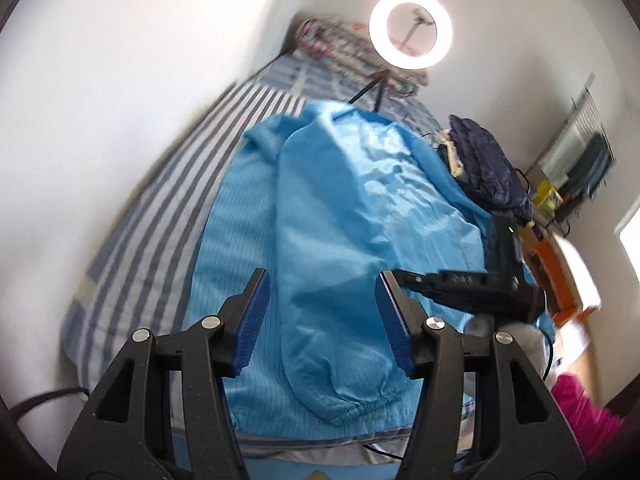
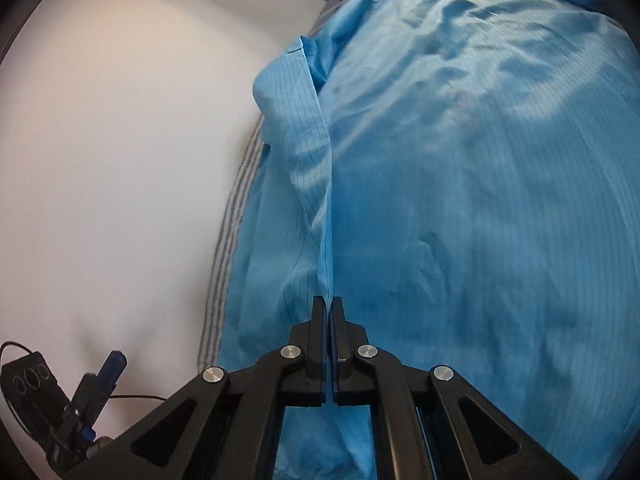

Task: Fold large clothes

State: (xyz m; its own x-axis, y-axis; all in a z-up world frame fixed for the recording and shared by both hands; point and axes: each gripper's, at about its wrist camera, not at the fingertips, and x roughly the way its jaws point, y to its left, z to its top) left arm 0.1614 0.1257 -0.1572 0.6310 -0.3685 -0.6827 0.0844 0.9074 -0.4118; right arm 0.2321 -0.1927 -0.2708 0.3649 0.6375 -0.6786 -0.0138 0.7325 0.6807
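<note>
Blue garment point(image 1: 336, 208) of thin, faintly sheeny cloth with a fine dark pinstripe grid lies spread over the bed point(image 1: 168, 184), one long sleeve folded down its middle and ending in a gathered elastic cuff near us. We see our left tongs point(image 1: 326, 320) released, the ribbed blue pads standing apart above the sleeve with nothing between them. Our right tongs point(image 2: 328, 308) are clenched on a hemmed edge of the garment, which rises from the pads in a taut ridge. The bed sheet is striped blue and white; a floral pillow point(image 1: 352, 52) sits at the far end, partly behind a glowing ring light point(image 1: 411, 29) on a thin stand. A dark quilted bundle point(image 1: 484, 168) lies beside the garment, its shape hard to make out. Plain white walls enclose the bed; the room's right edge is blurred and cluttered.
</note>
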